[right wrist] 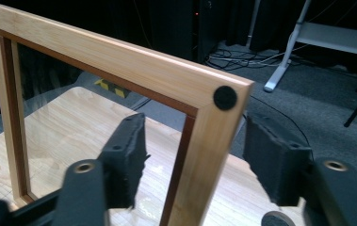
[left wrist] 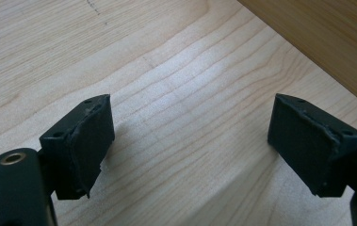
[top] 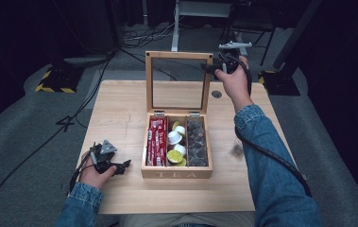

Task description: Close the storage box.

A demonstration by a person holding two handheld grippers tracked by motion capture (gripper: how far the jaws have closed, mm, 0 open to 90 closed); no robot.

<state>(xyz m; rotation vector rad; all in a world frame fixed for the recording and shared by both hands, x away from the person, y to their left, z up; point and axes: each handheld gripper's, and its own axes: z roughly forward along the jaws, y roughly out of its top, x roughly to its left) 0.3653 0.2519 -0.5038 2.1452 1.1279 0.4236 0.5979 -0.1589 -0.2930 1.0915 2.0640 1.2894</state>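
A wooden tea box (top: 176, 173) stands mid-table with its glass-windowed lid (top: 179, 55) raised upright. Its compartments hold red packets (top: 156, 142), white and yellow capsules (top: 175, 142) and dark packets (top: 197, 142). My right gripper (top: 213, 66) is up at the lid's top right corner. In the right gripper view the lid's corner (right wrist: 214, 117) stands between the open jaws of that gripper (right wrist: 197, 125), with a gap showing at the left pad. My left gripper (top: 124, 165) rests low on the table (top: 120, 113) left of the box, open (left wrist: 190, 113) over bare wood.
A round grommet (top: 217, 94) sits in the table right of the lid, and a dark knot (top: 236, 150) marks the wood by the right forearm. Beyond the table lie floor cables, a yellow-black striped base (top: 54, 82) and a white desk leg (top: 175, 33).
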